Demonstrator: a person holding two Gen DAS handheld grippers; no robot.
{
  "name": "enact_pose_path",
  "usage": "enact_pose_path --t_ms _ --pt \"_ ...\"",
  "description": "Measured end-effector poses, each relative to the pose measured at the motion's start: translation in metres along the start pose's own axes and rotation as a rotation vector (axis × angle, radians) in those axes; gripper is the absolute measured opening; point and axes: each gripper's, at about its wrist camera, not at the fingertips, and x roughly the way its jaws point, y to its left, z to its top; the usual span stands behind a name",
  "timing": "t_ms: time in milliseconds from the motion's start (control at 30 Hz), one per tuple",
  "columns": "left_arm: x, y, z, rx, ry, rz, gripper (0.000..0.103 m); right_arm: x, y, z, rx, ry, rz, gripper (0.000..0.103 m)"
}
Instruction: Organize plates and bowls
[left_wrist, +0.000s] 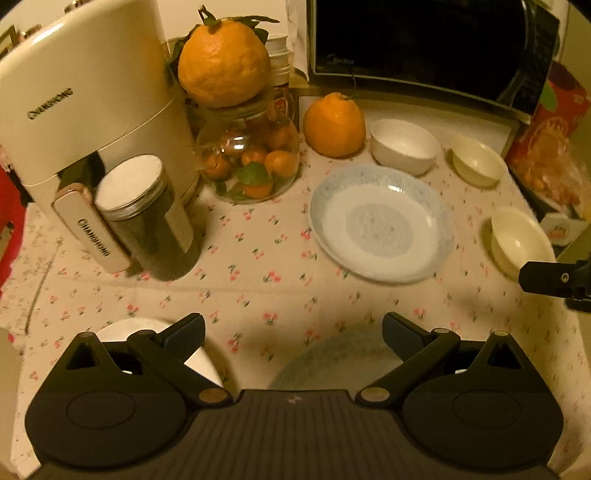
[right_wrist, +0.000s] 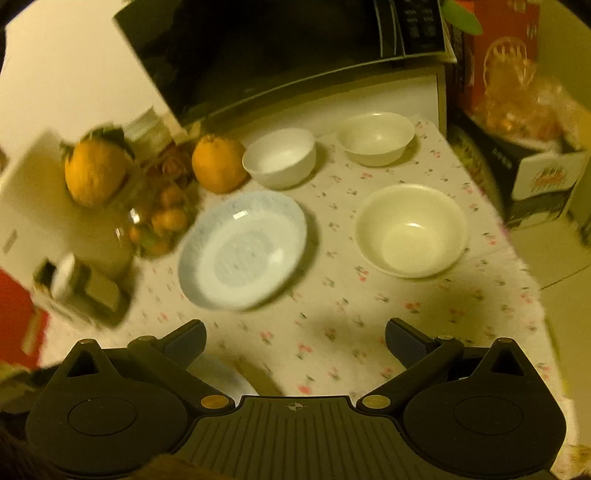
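Plates and bowls lie scattered across the floral tablecloth (right_wrist: 332, 332) ahead of you. Nearest, under your left gripper (left_wrist: 293, 334), a blue-grey plate (left_wrist: 332, 362) sits between its fingers, half hidden by the body, and a white dish (left_wrist: 147, 326) shows behind its left finger; whether that one is a plate or a bowl you cannot tell. Both of your grippers are spread wide and hold nothing; the right gripper (right_wrist: 295, 338) hangs over bare cloth. Beyond the fingers of your right gripper, a pale blue patterned plate (right_wrist: 242, 249) lies ahead to the left and a cream bowl (right_wrist: 412, 230) ahead to the right, apart from each other. Farther on stand a white bowl (right_wrist: 279, 157) and a second cream bowl (right_wrist: 376, 137), side by side. That makes two plates, three bowls and the one uncertain dish. One orange (right_wrist: 218, 164) sits just beside the white bowl, and another (left_wrist: 223, 62) rests on a glass jar (left_wrist: 251, 162) of small fruit.
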Motion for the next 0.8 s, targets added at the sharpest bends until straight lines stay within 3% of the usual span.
enact_pose_path --t_ms 300,467,633,733,800 --pt "0.050 0.010 0.025 -0.086 0.032 -0.043 0.099 0.045 -0.011 0.022 0.098 0.006 0.138 0.103" --pt "0.080 0.017 0.031 -0.143 0.024 -0.111 0.084 0.077 -0.020 0.026 0.169 0.027 0.204 0.102" --pt "0.103 0.019 0.031 -0.186 0.007 -0.206 0.055 0.102 -0.026 0.027 0.235 0.049 0.219 0.096" --pt "0.111 0.021 0.030 -0.223 -0.001 -0.241 0.044 0.110 -0.024 0.028 0.252 0.042 0.220 0.089" --pt "0.112 0.022 0.030 -0.228 -0.022 -0.250 0.042 0.113 -0.022 0.028 0.255 0.032 0.214 0.087"
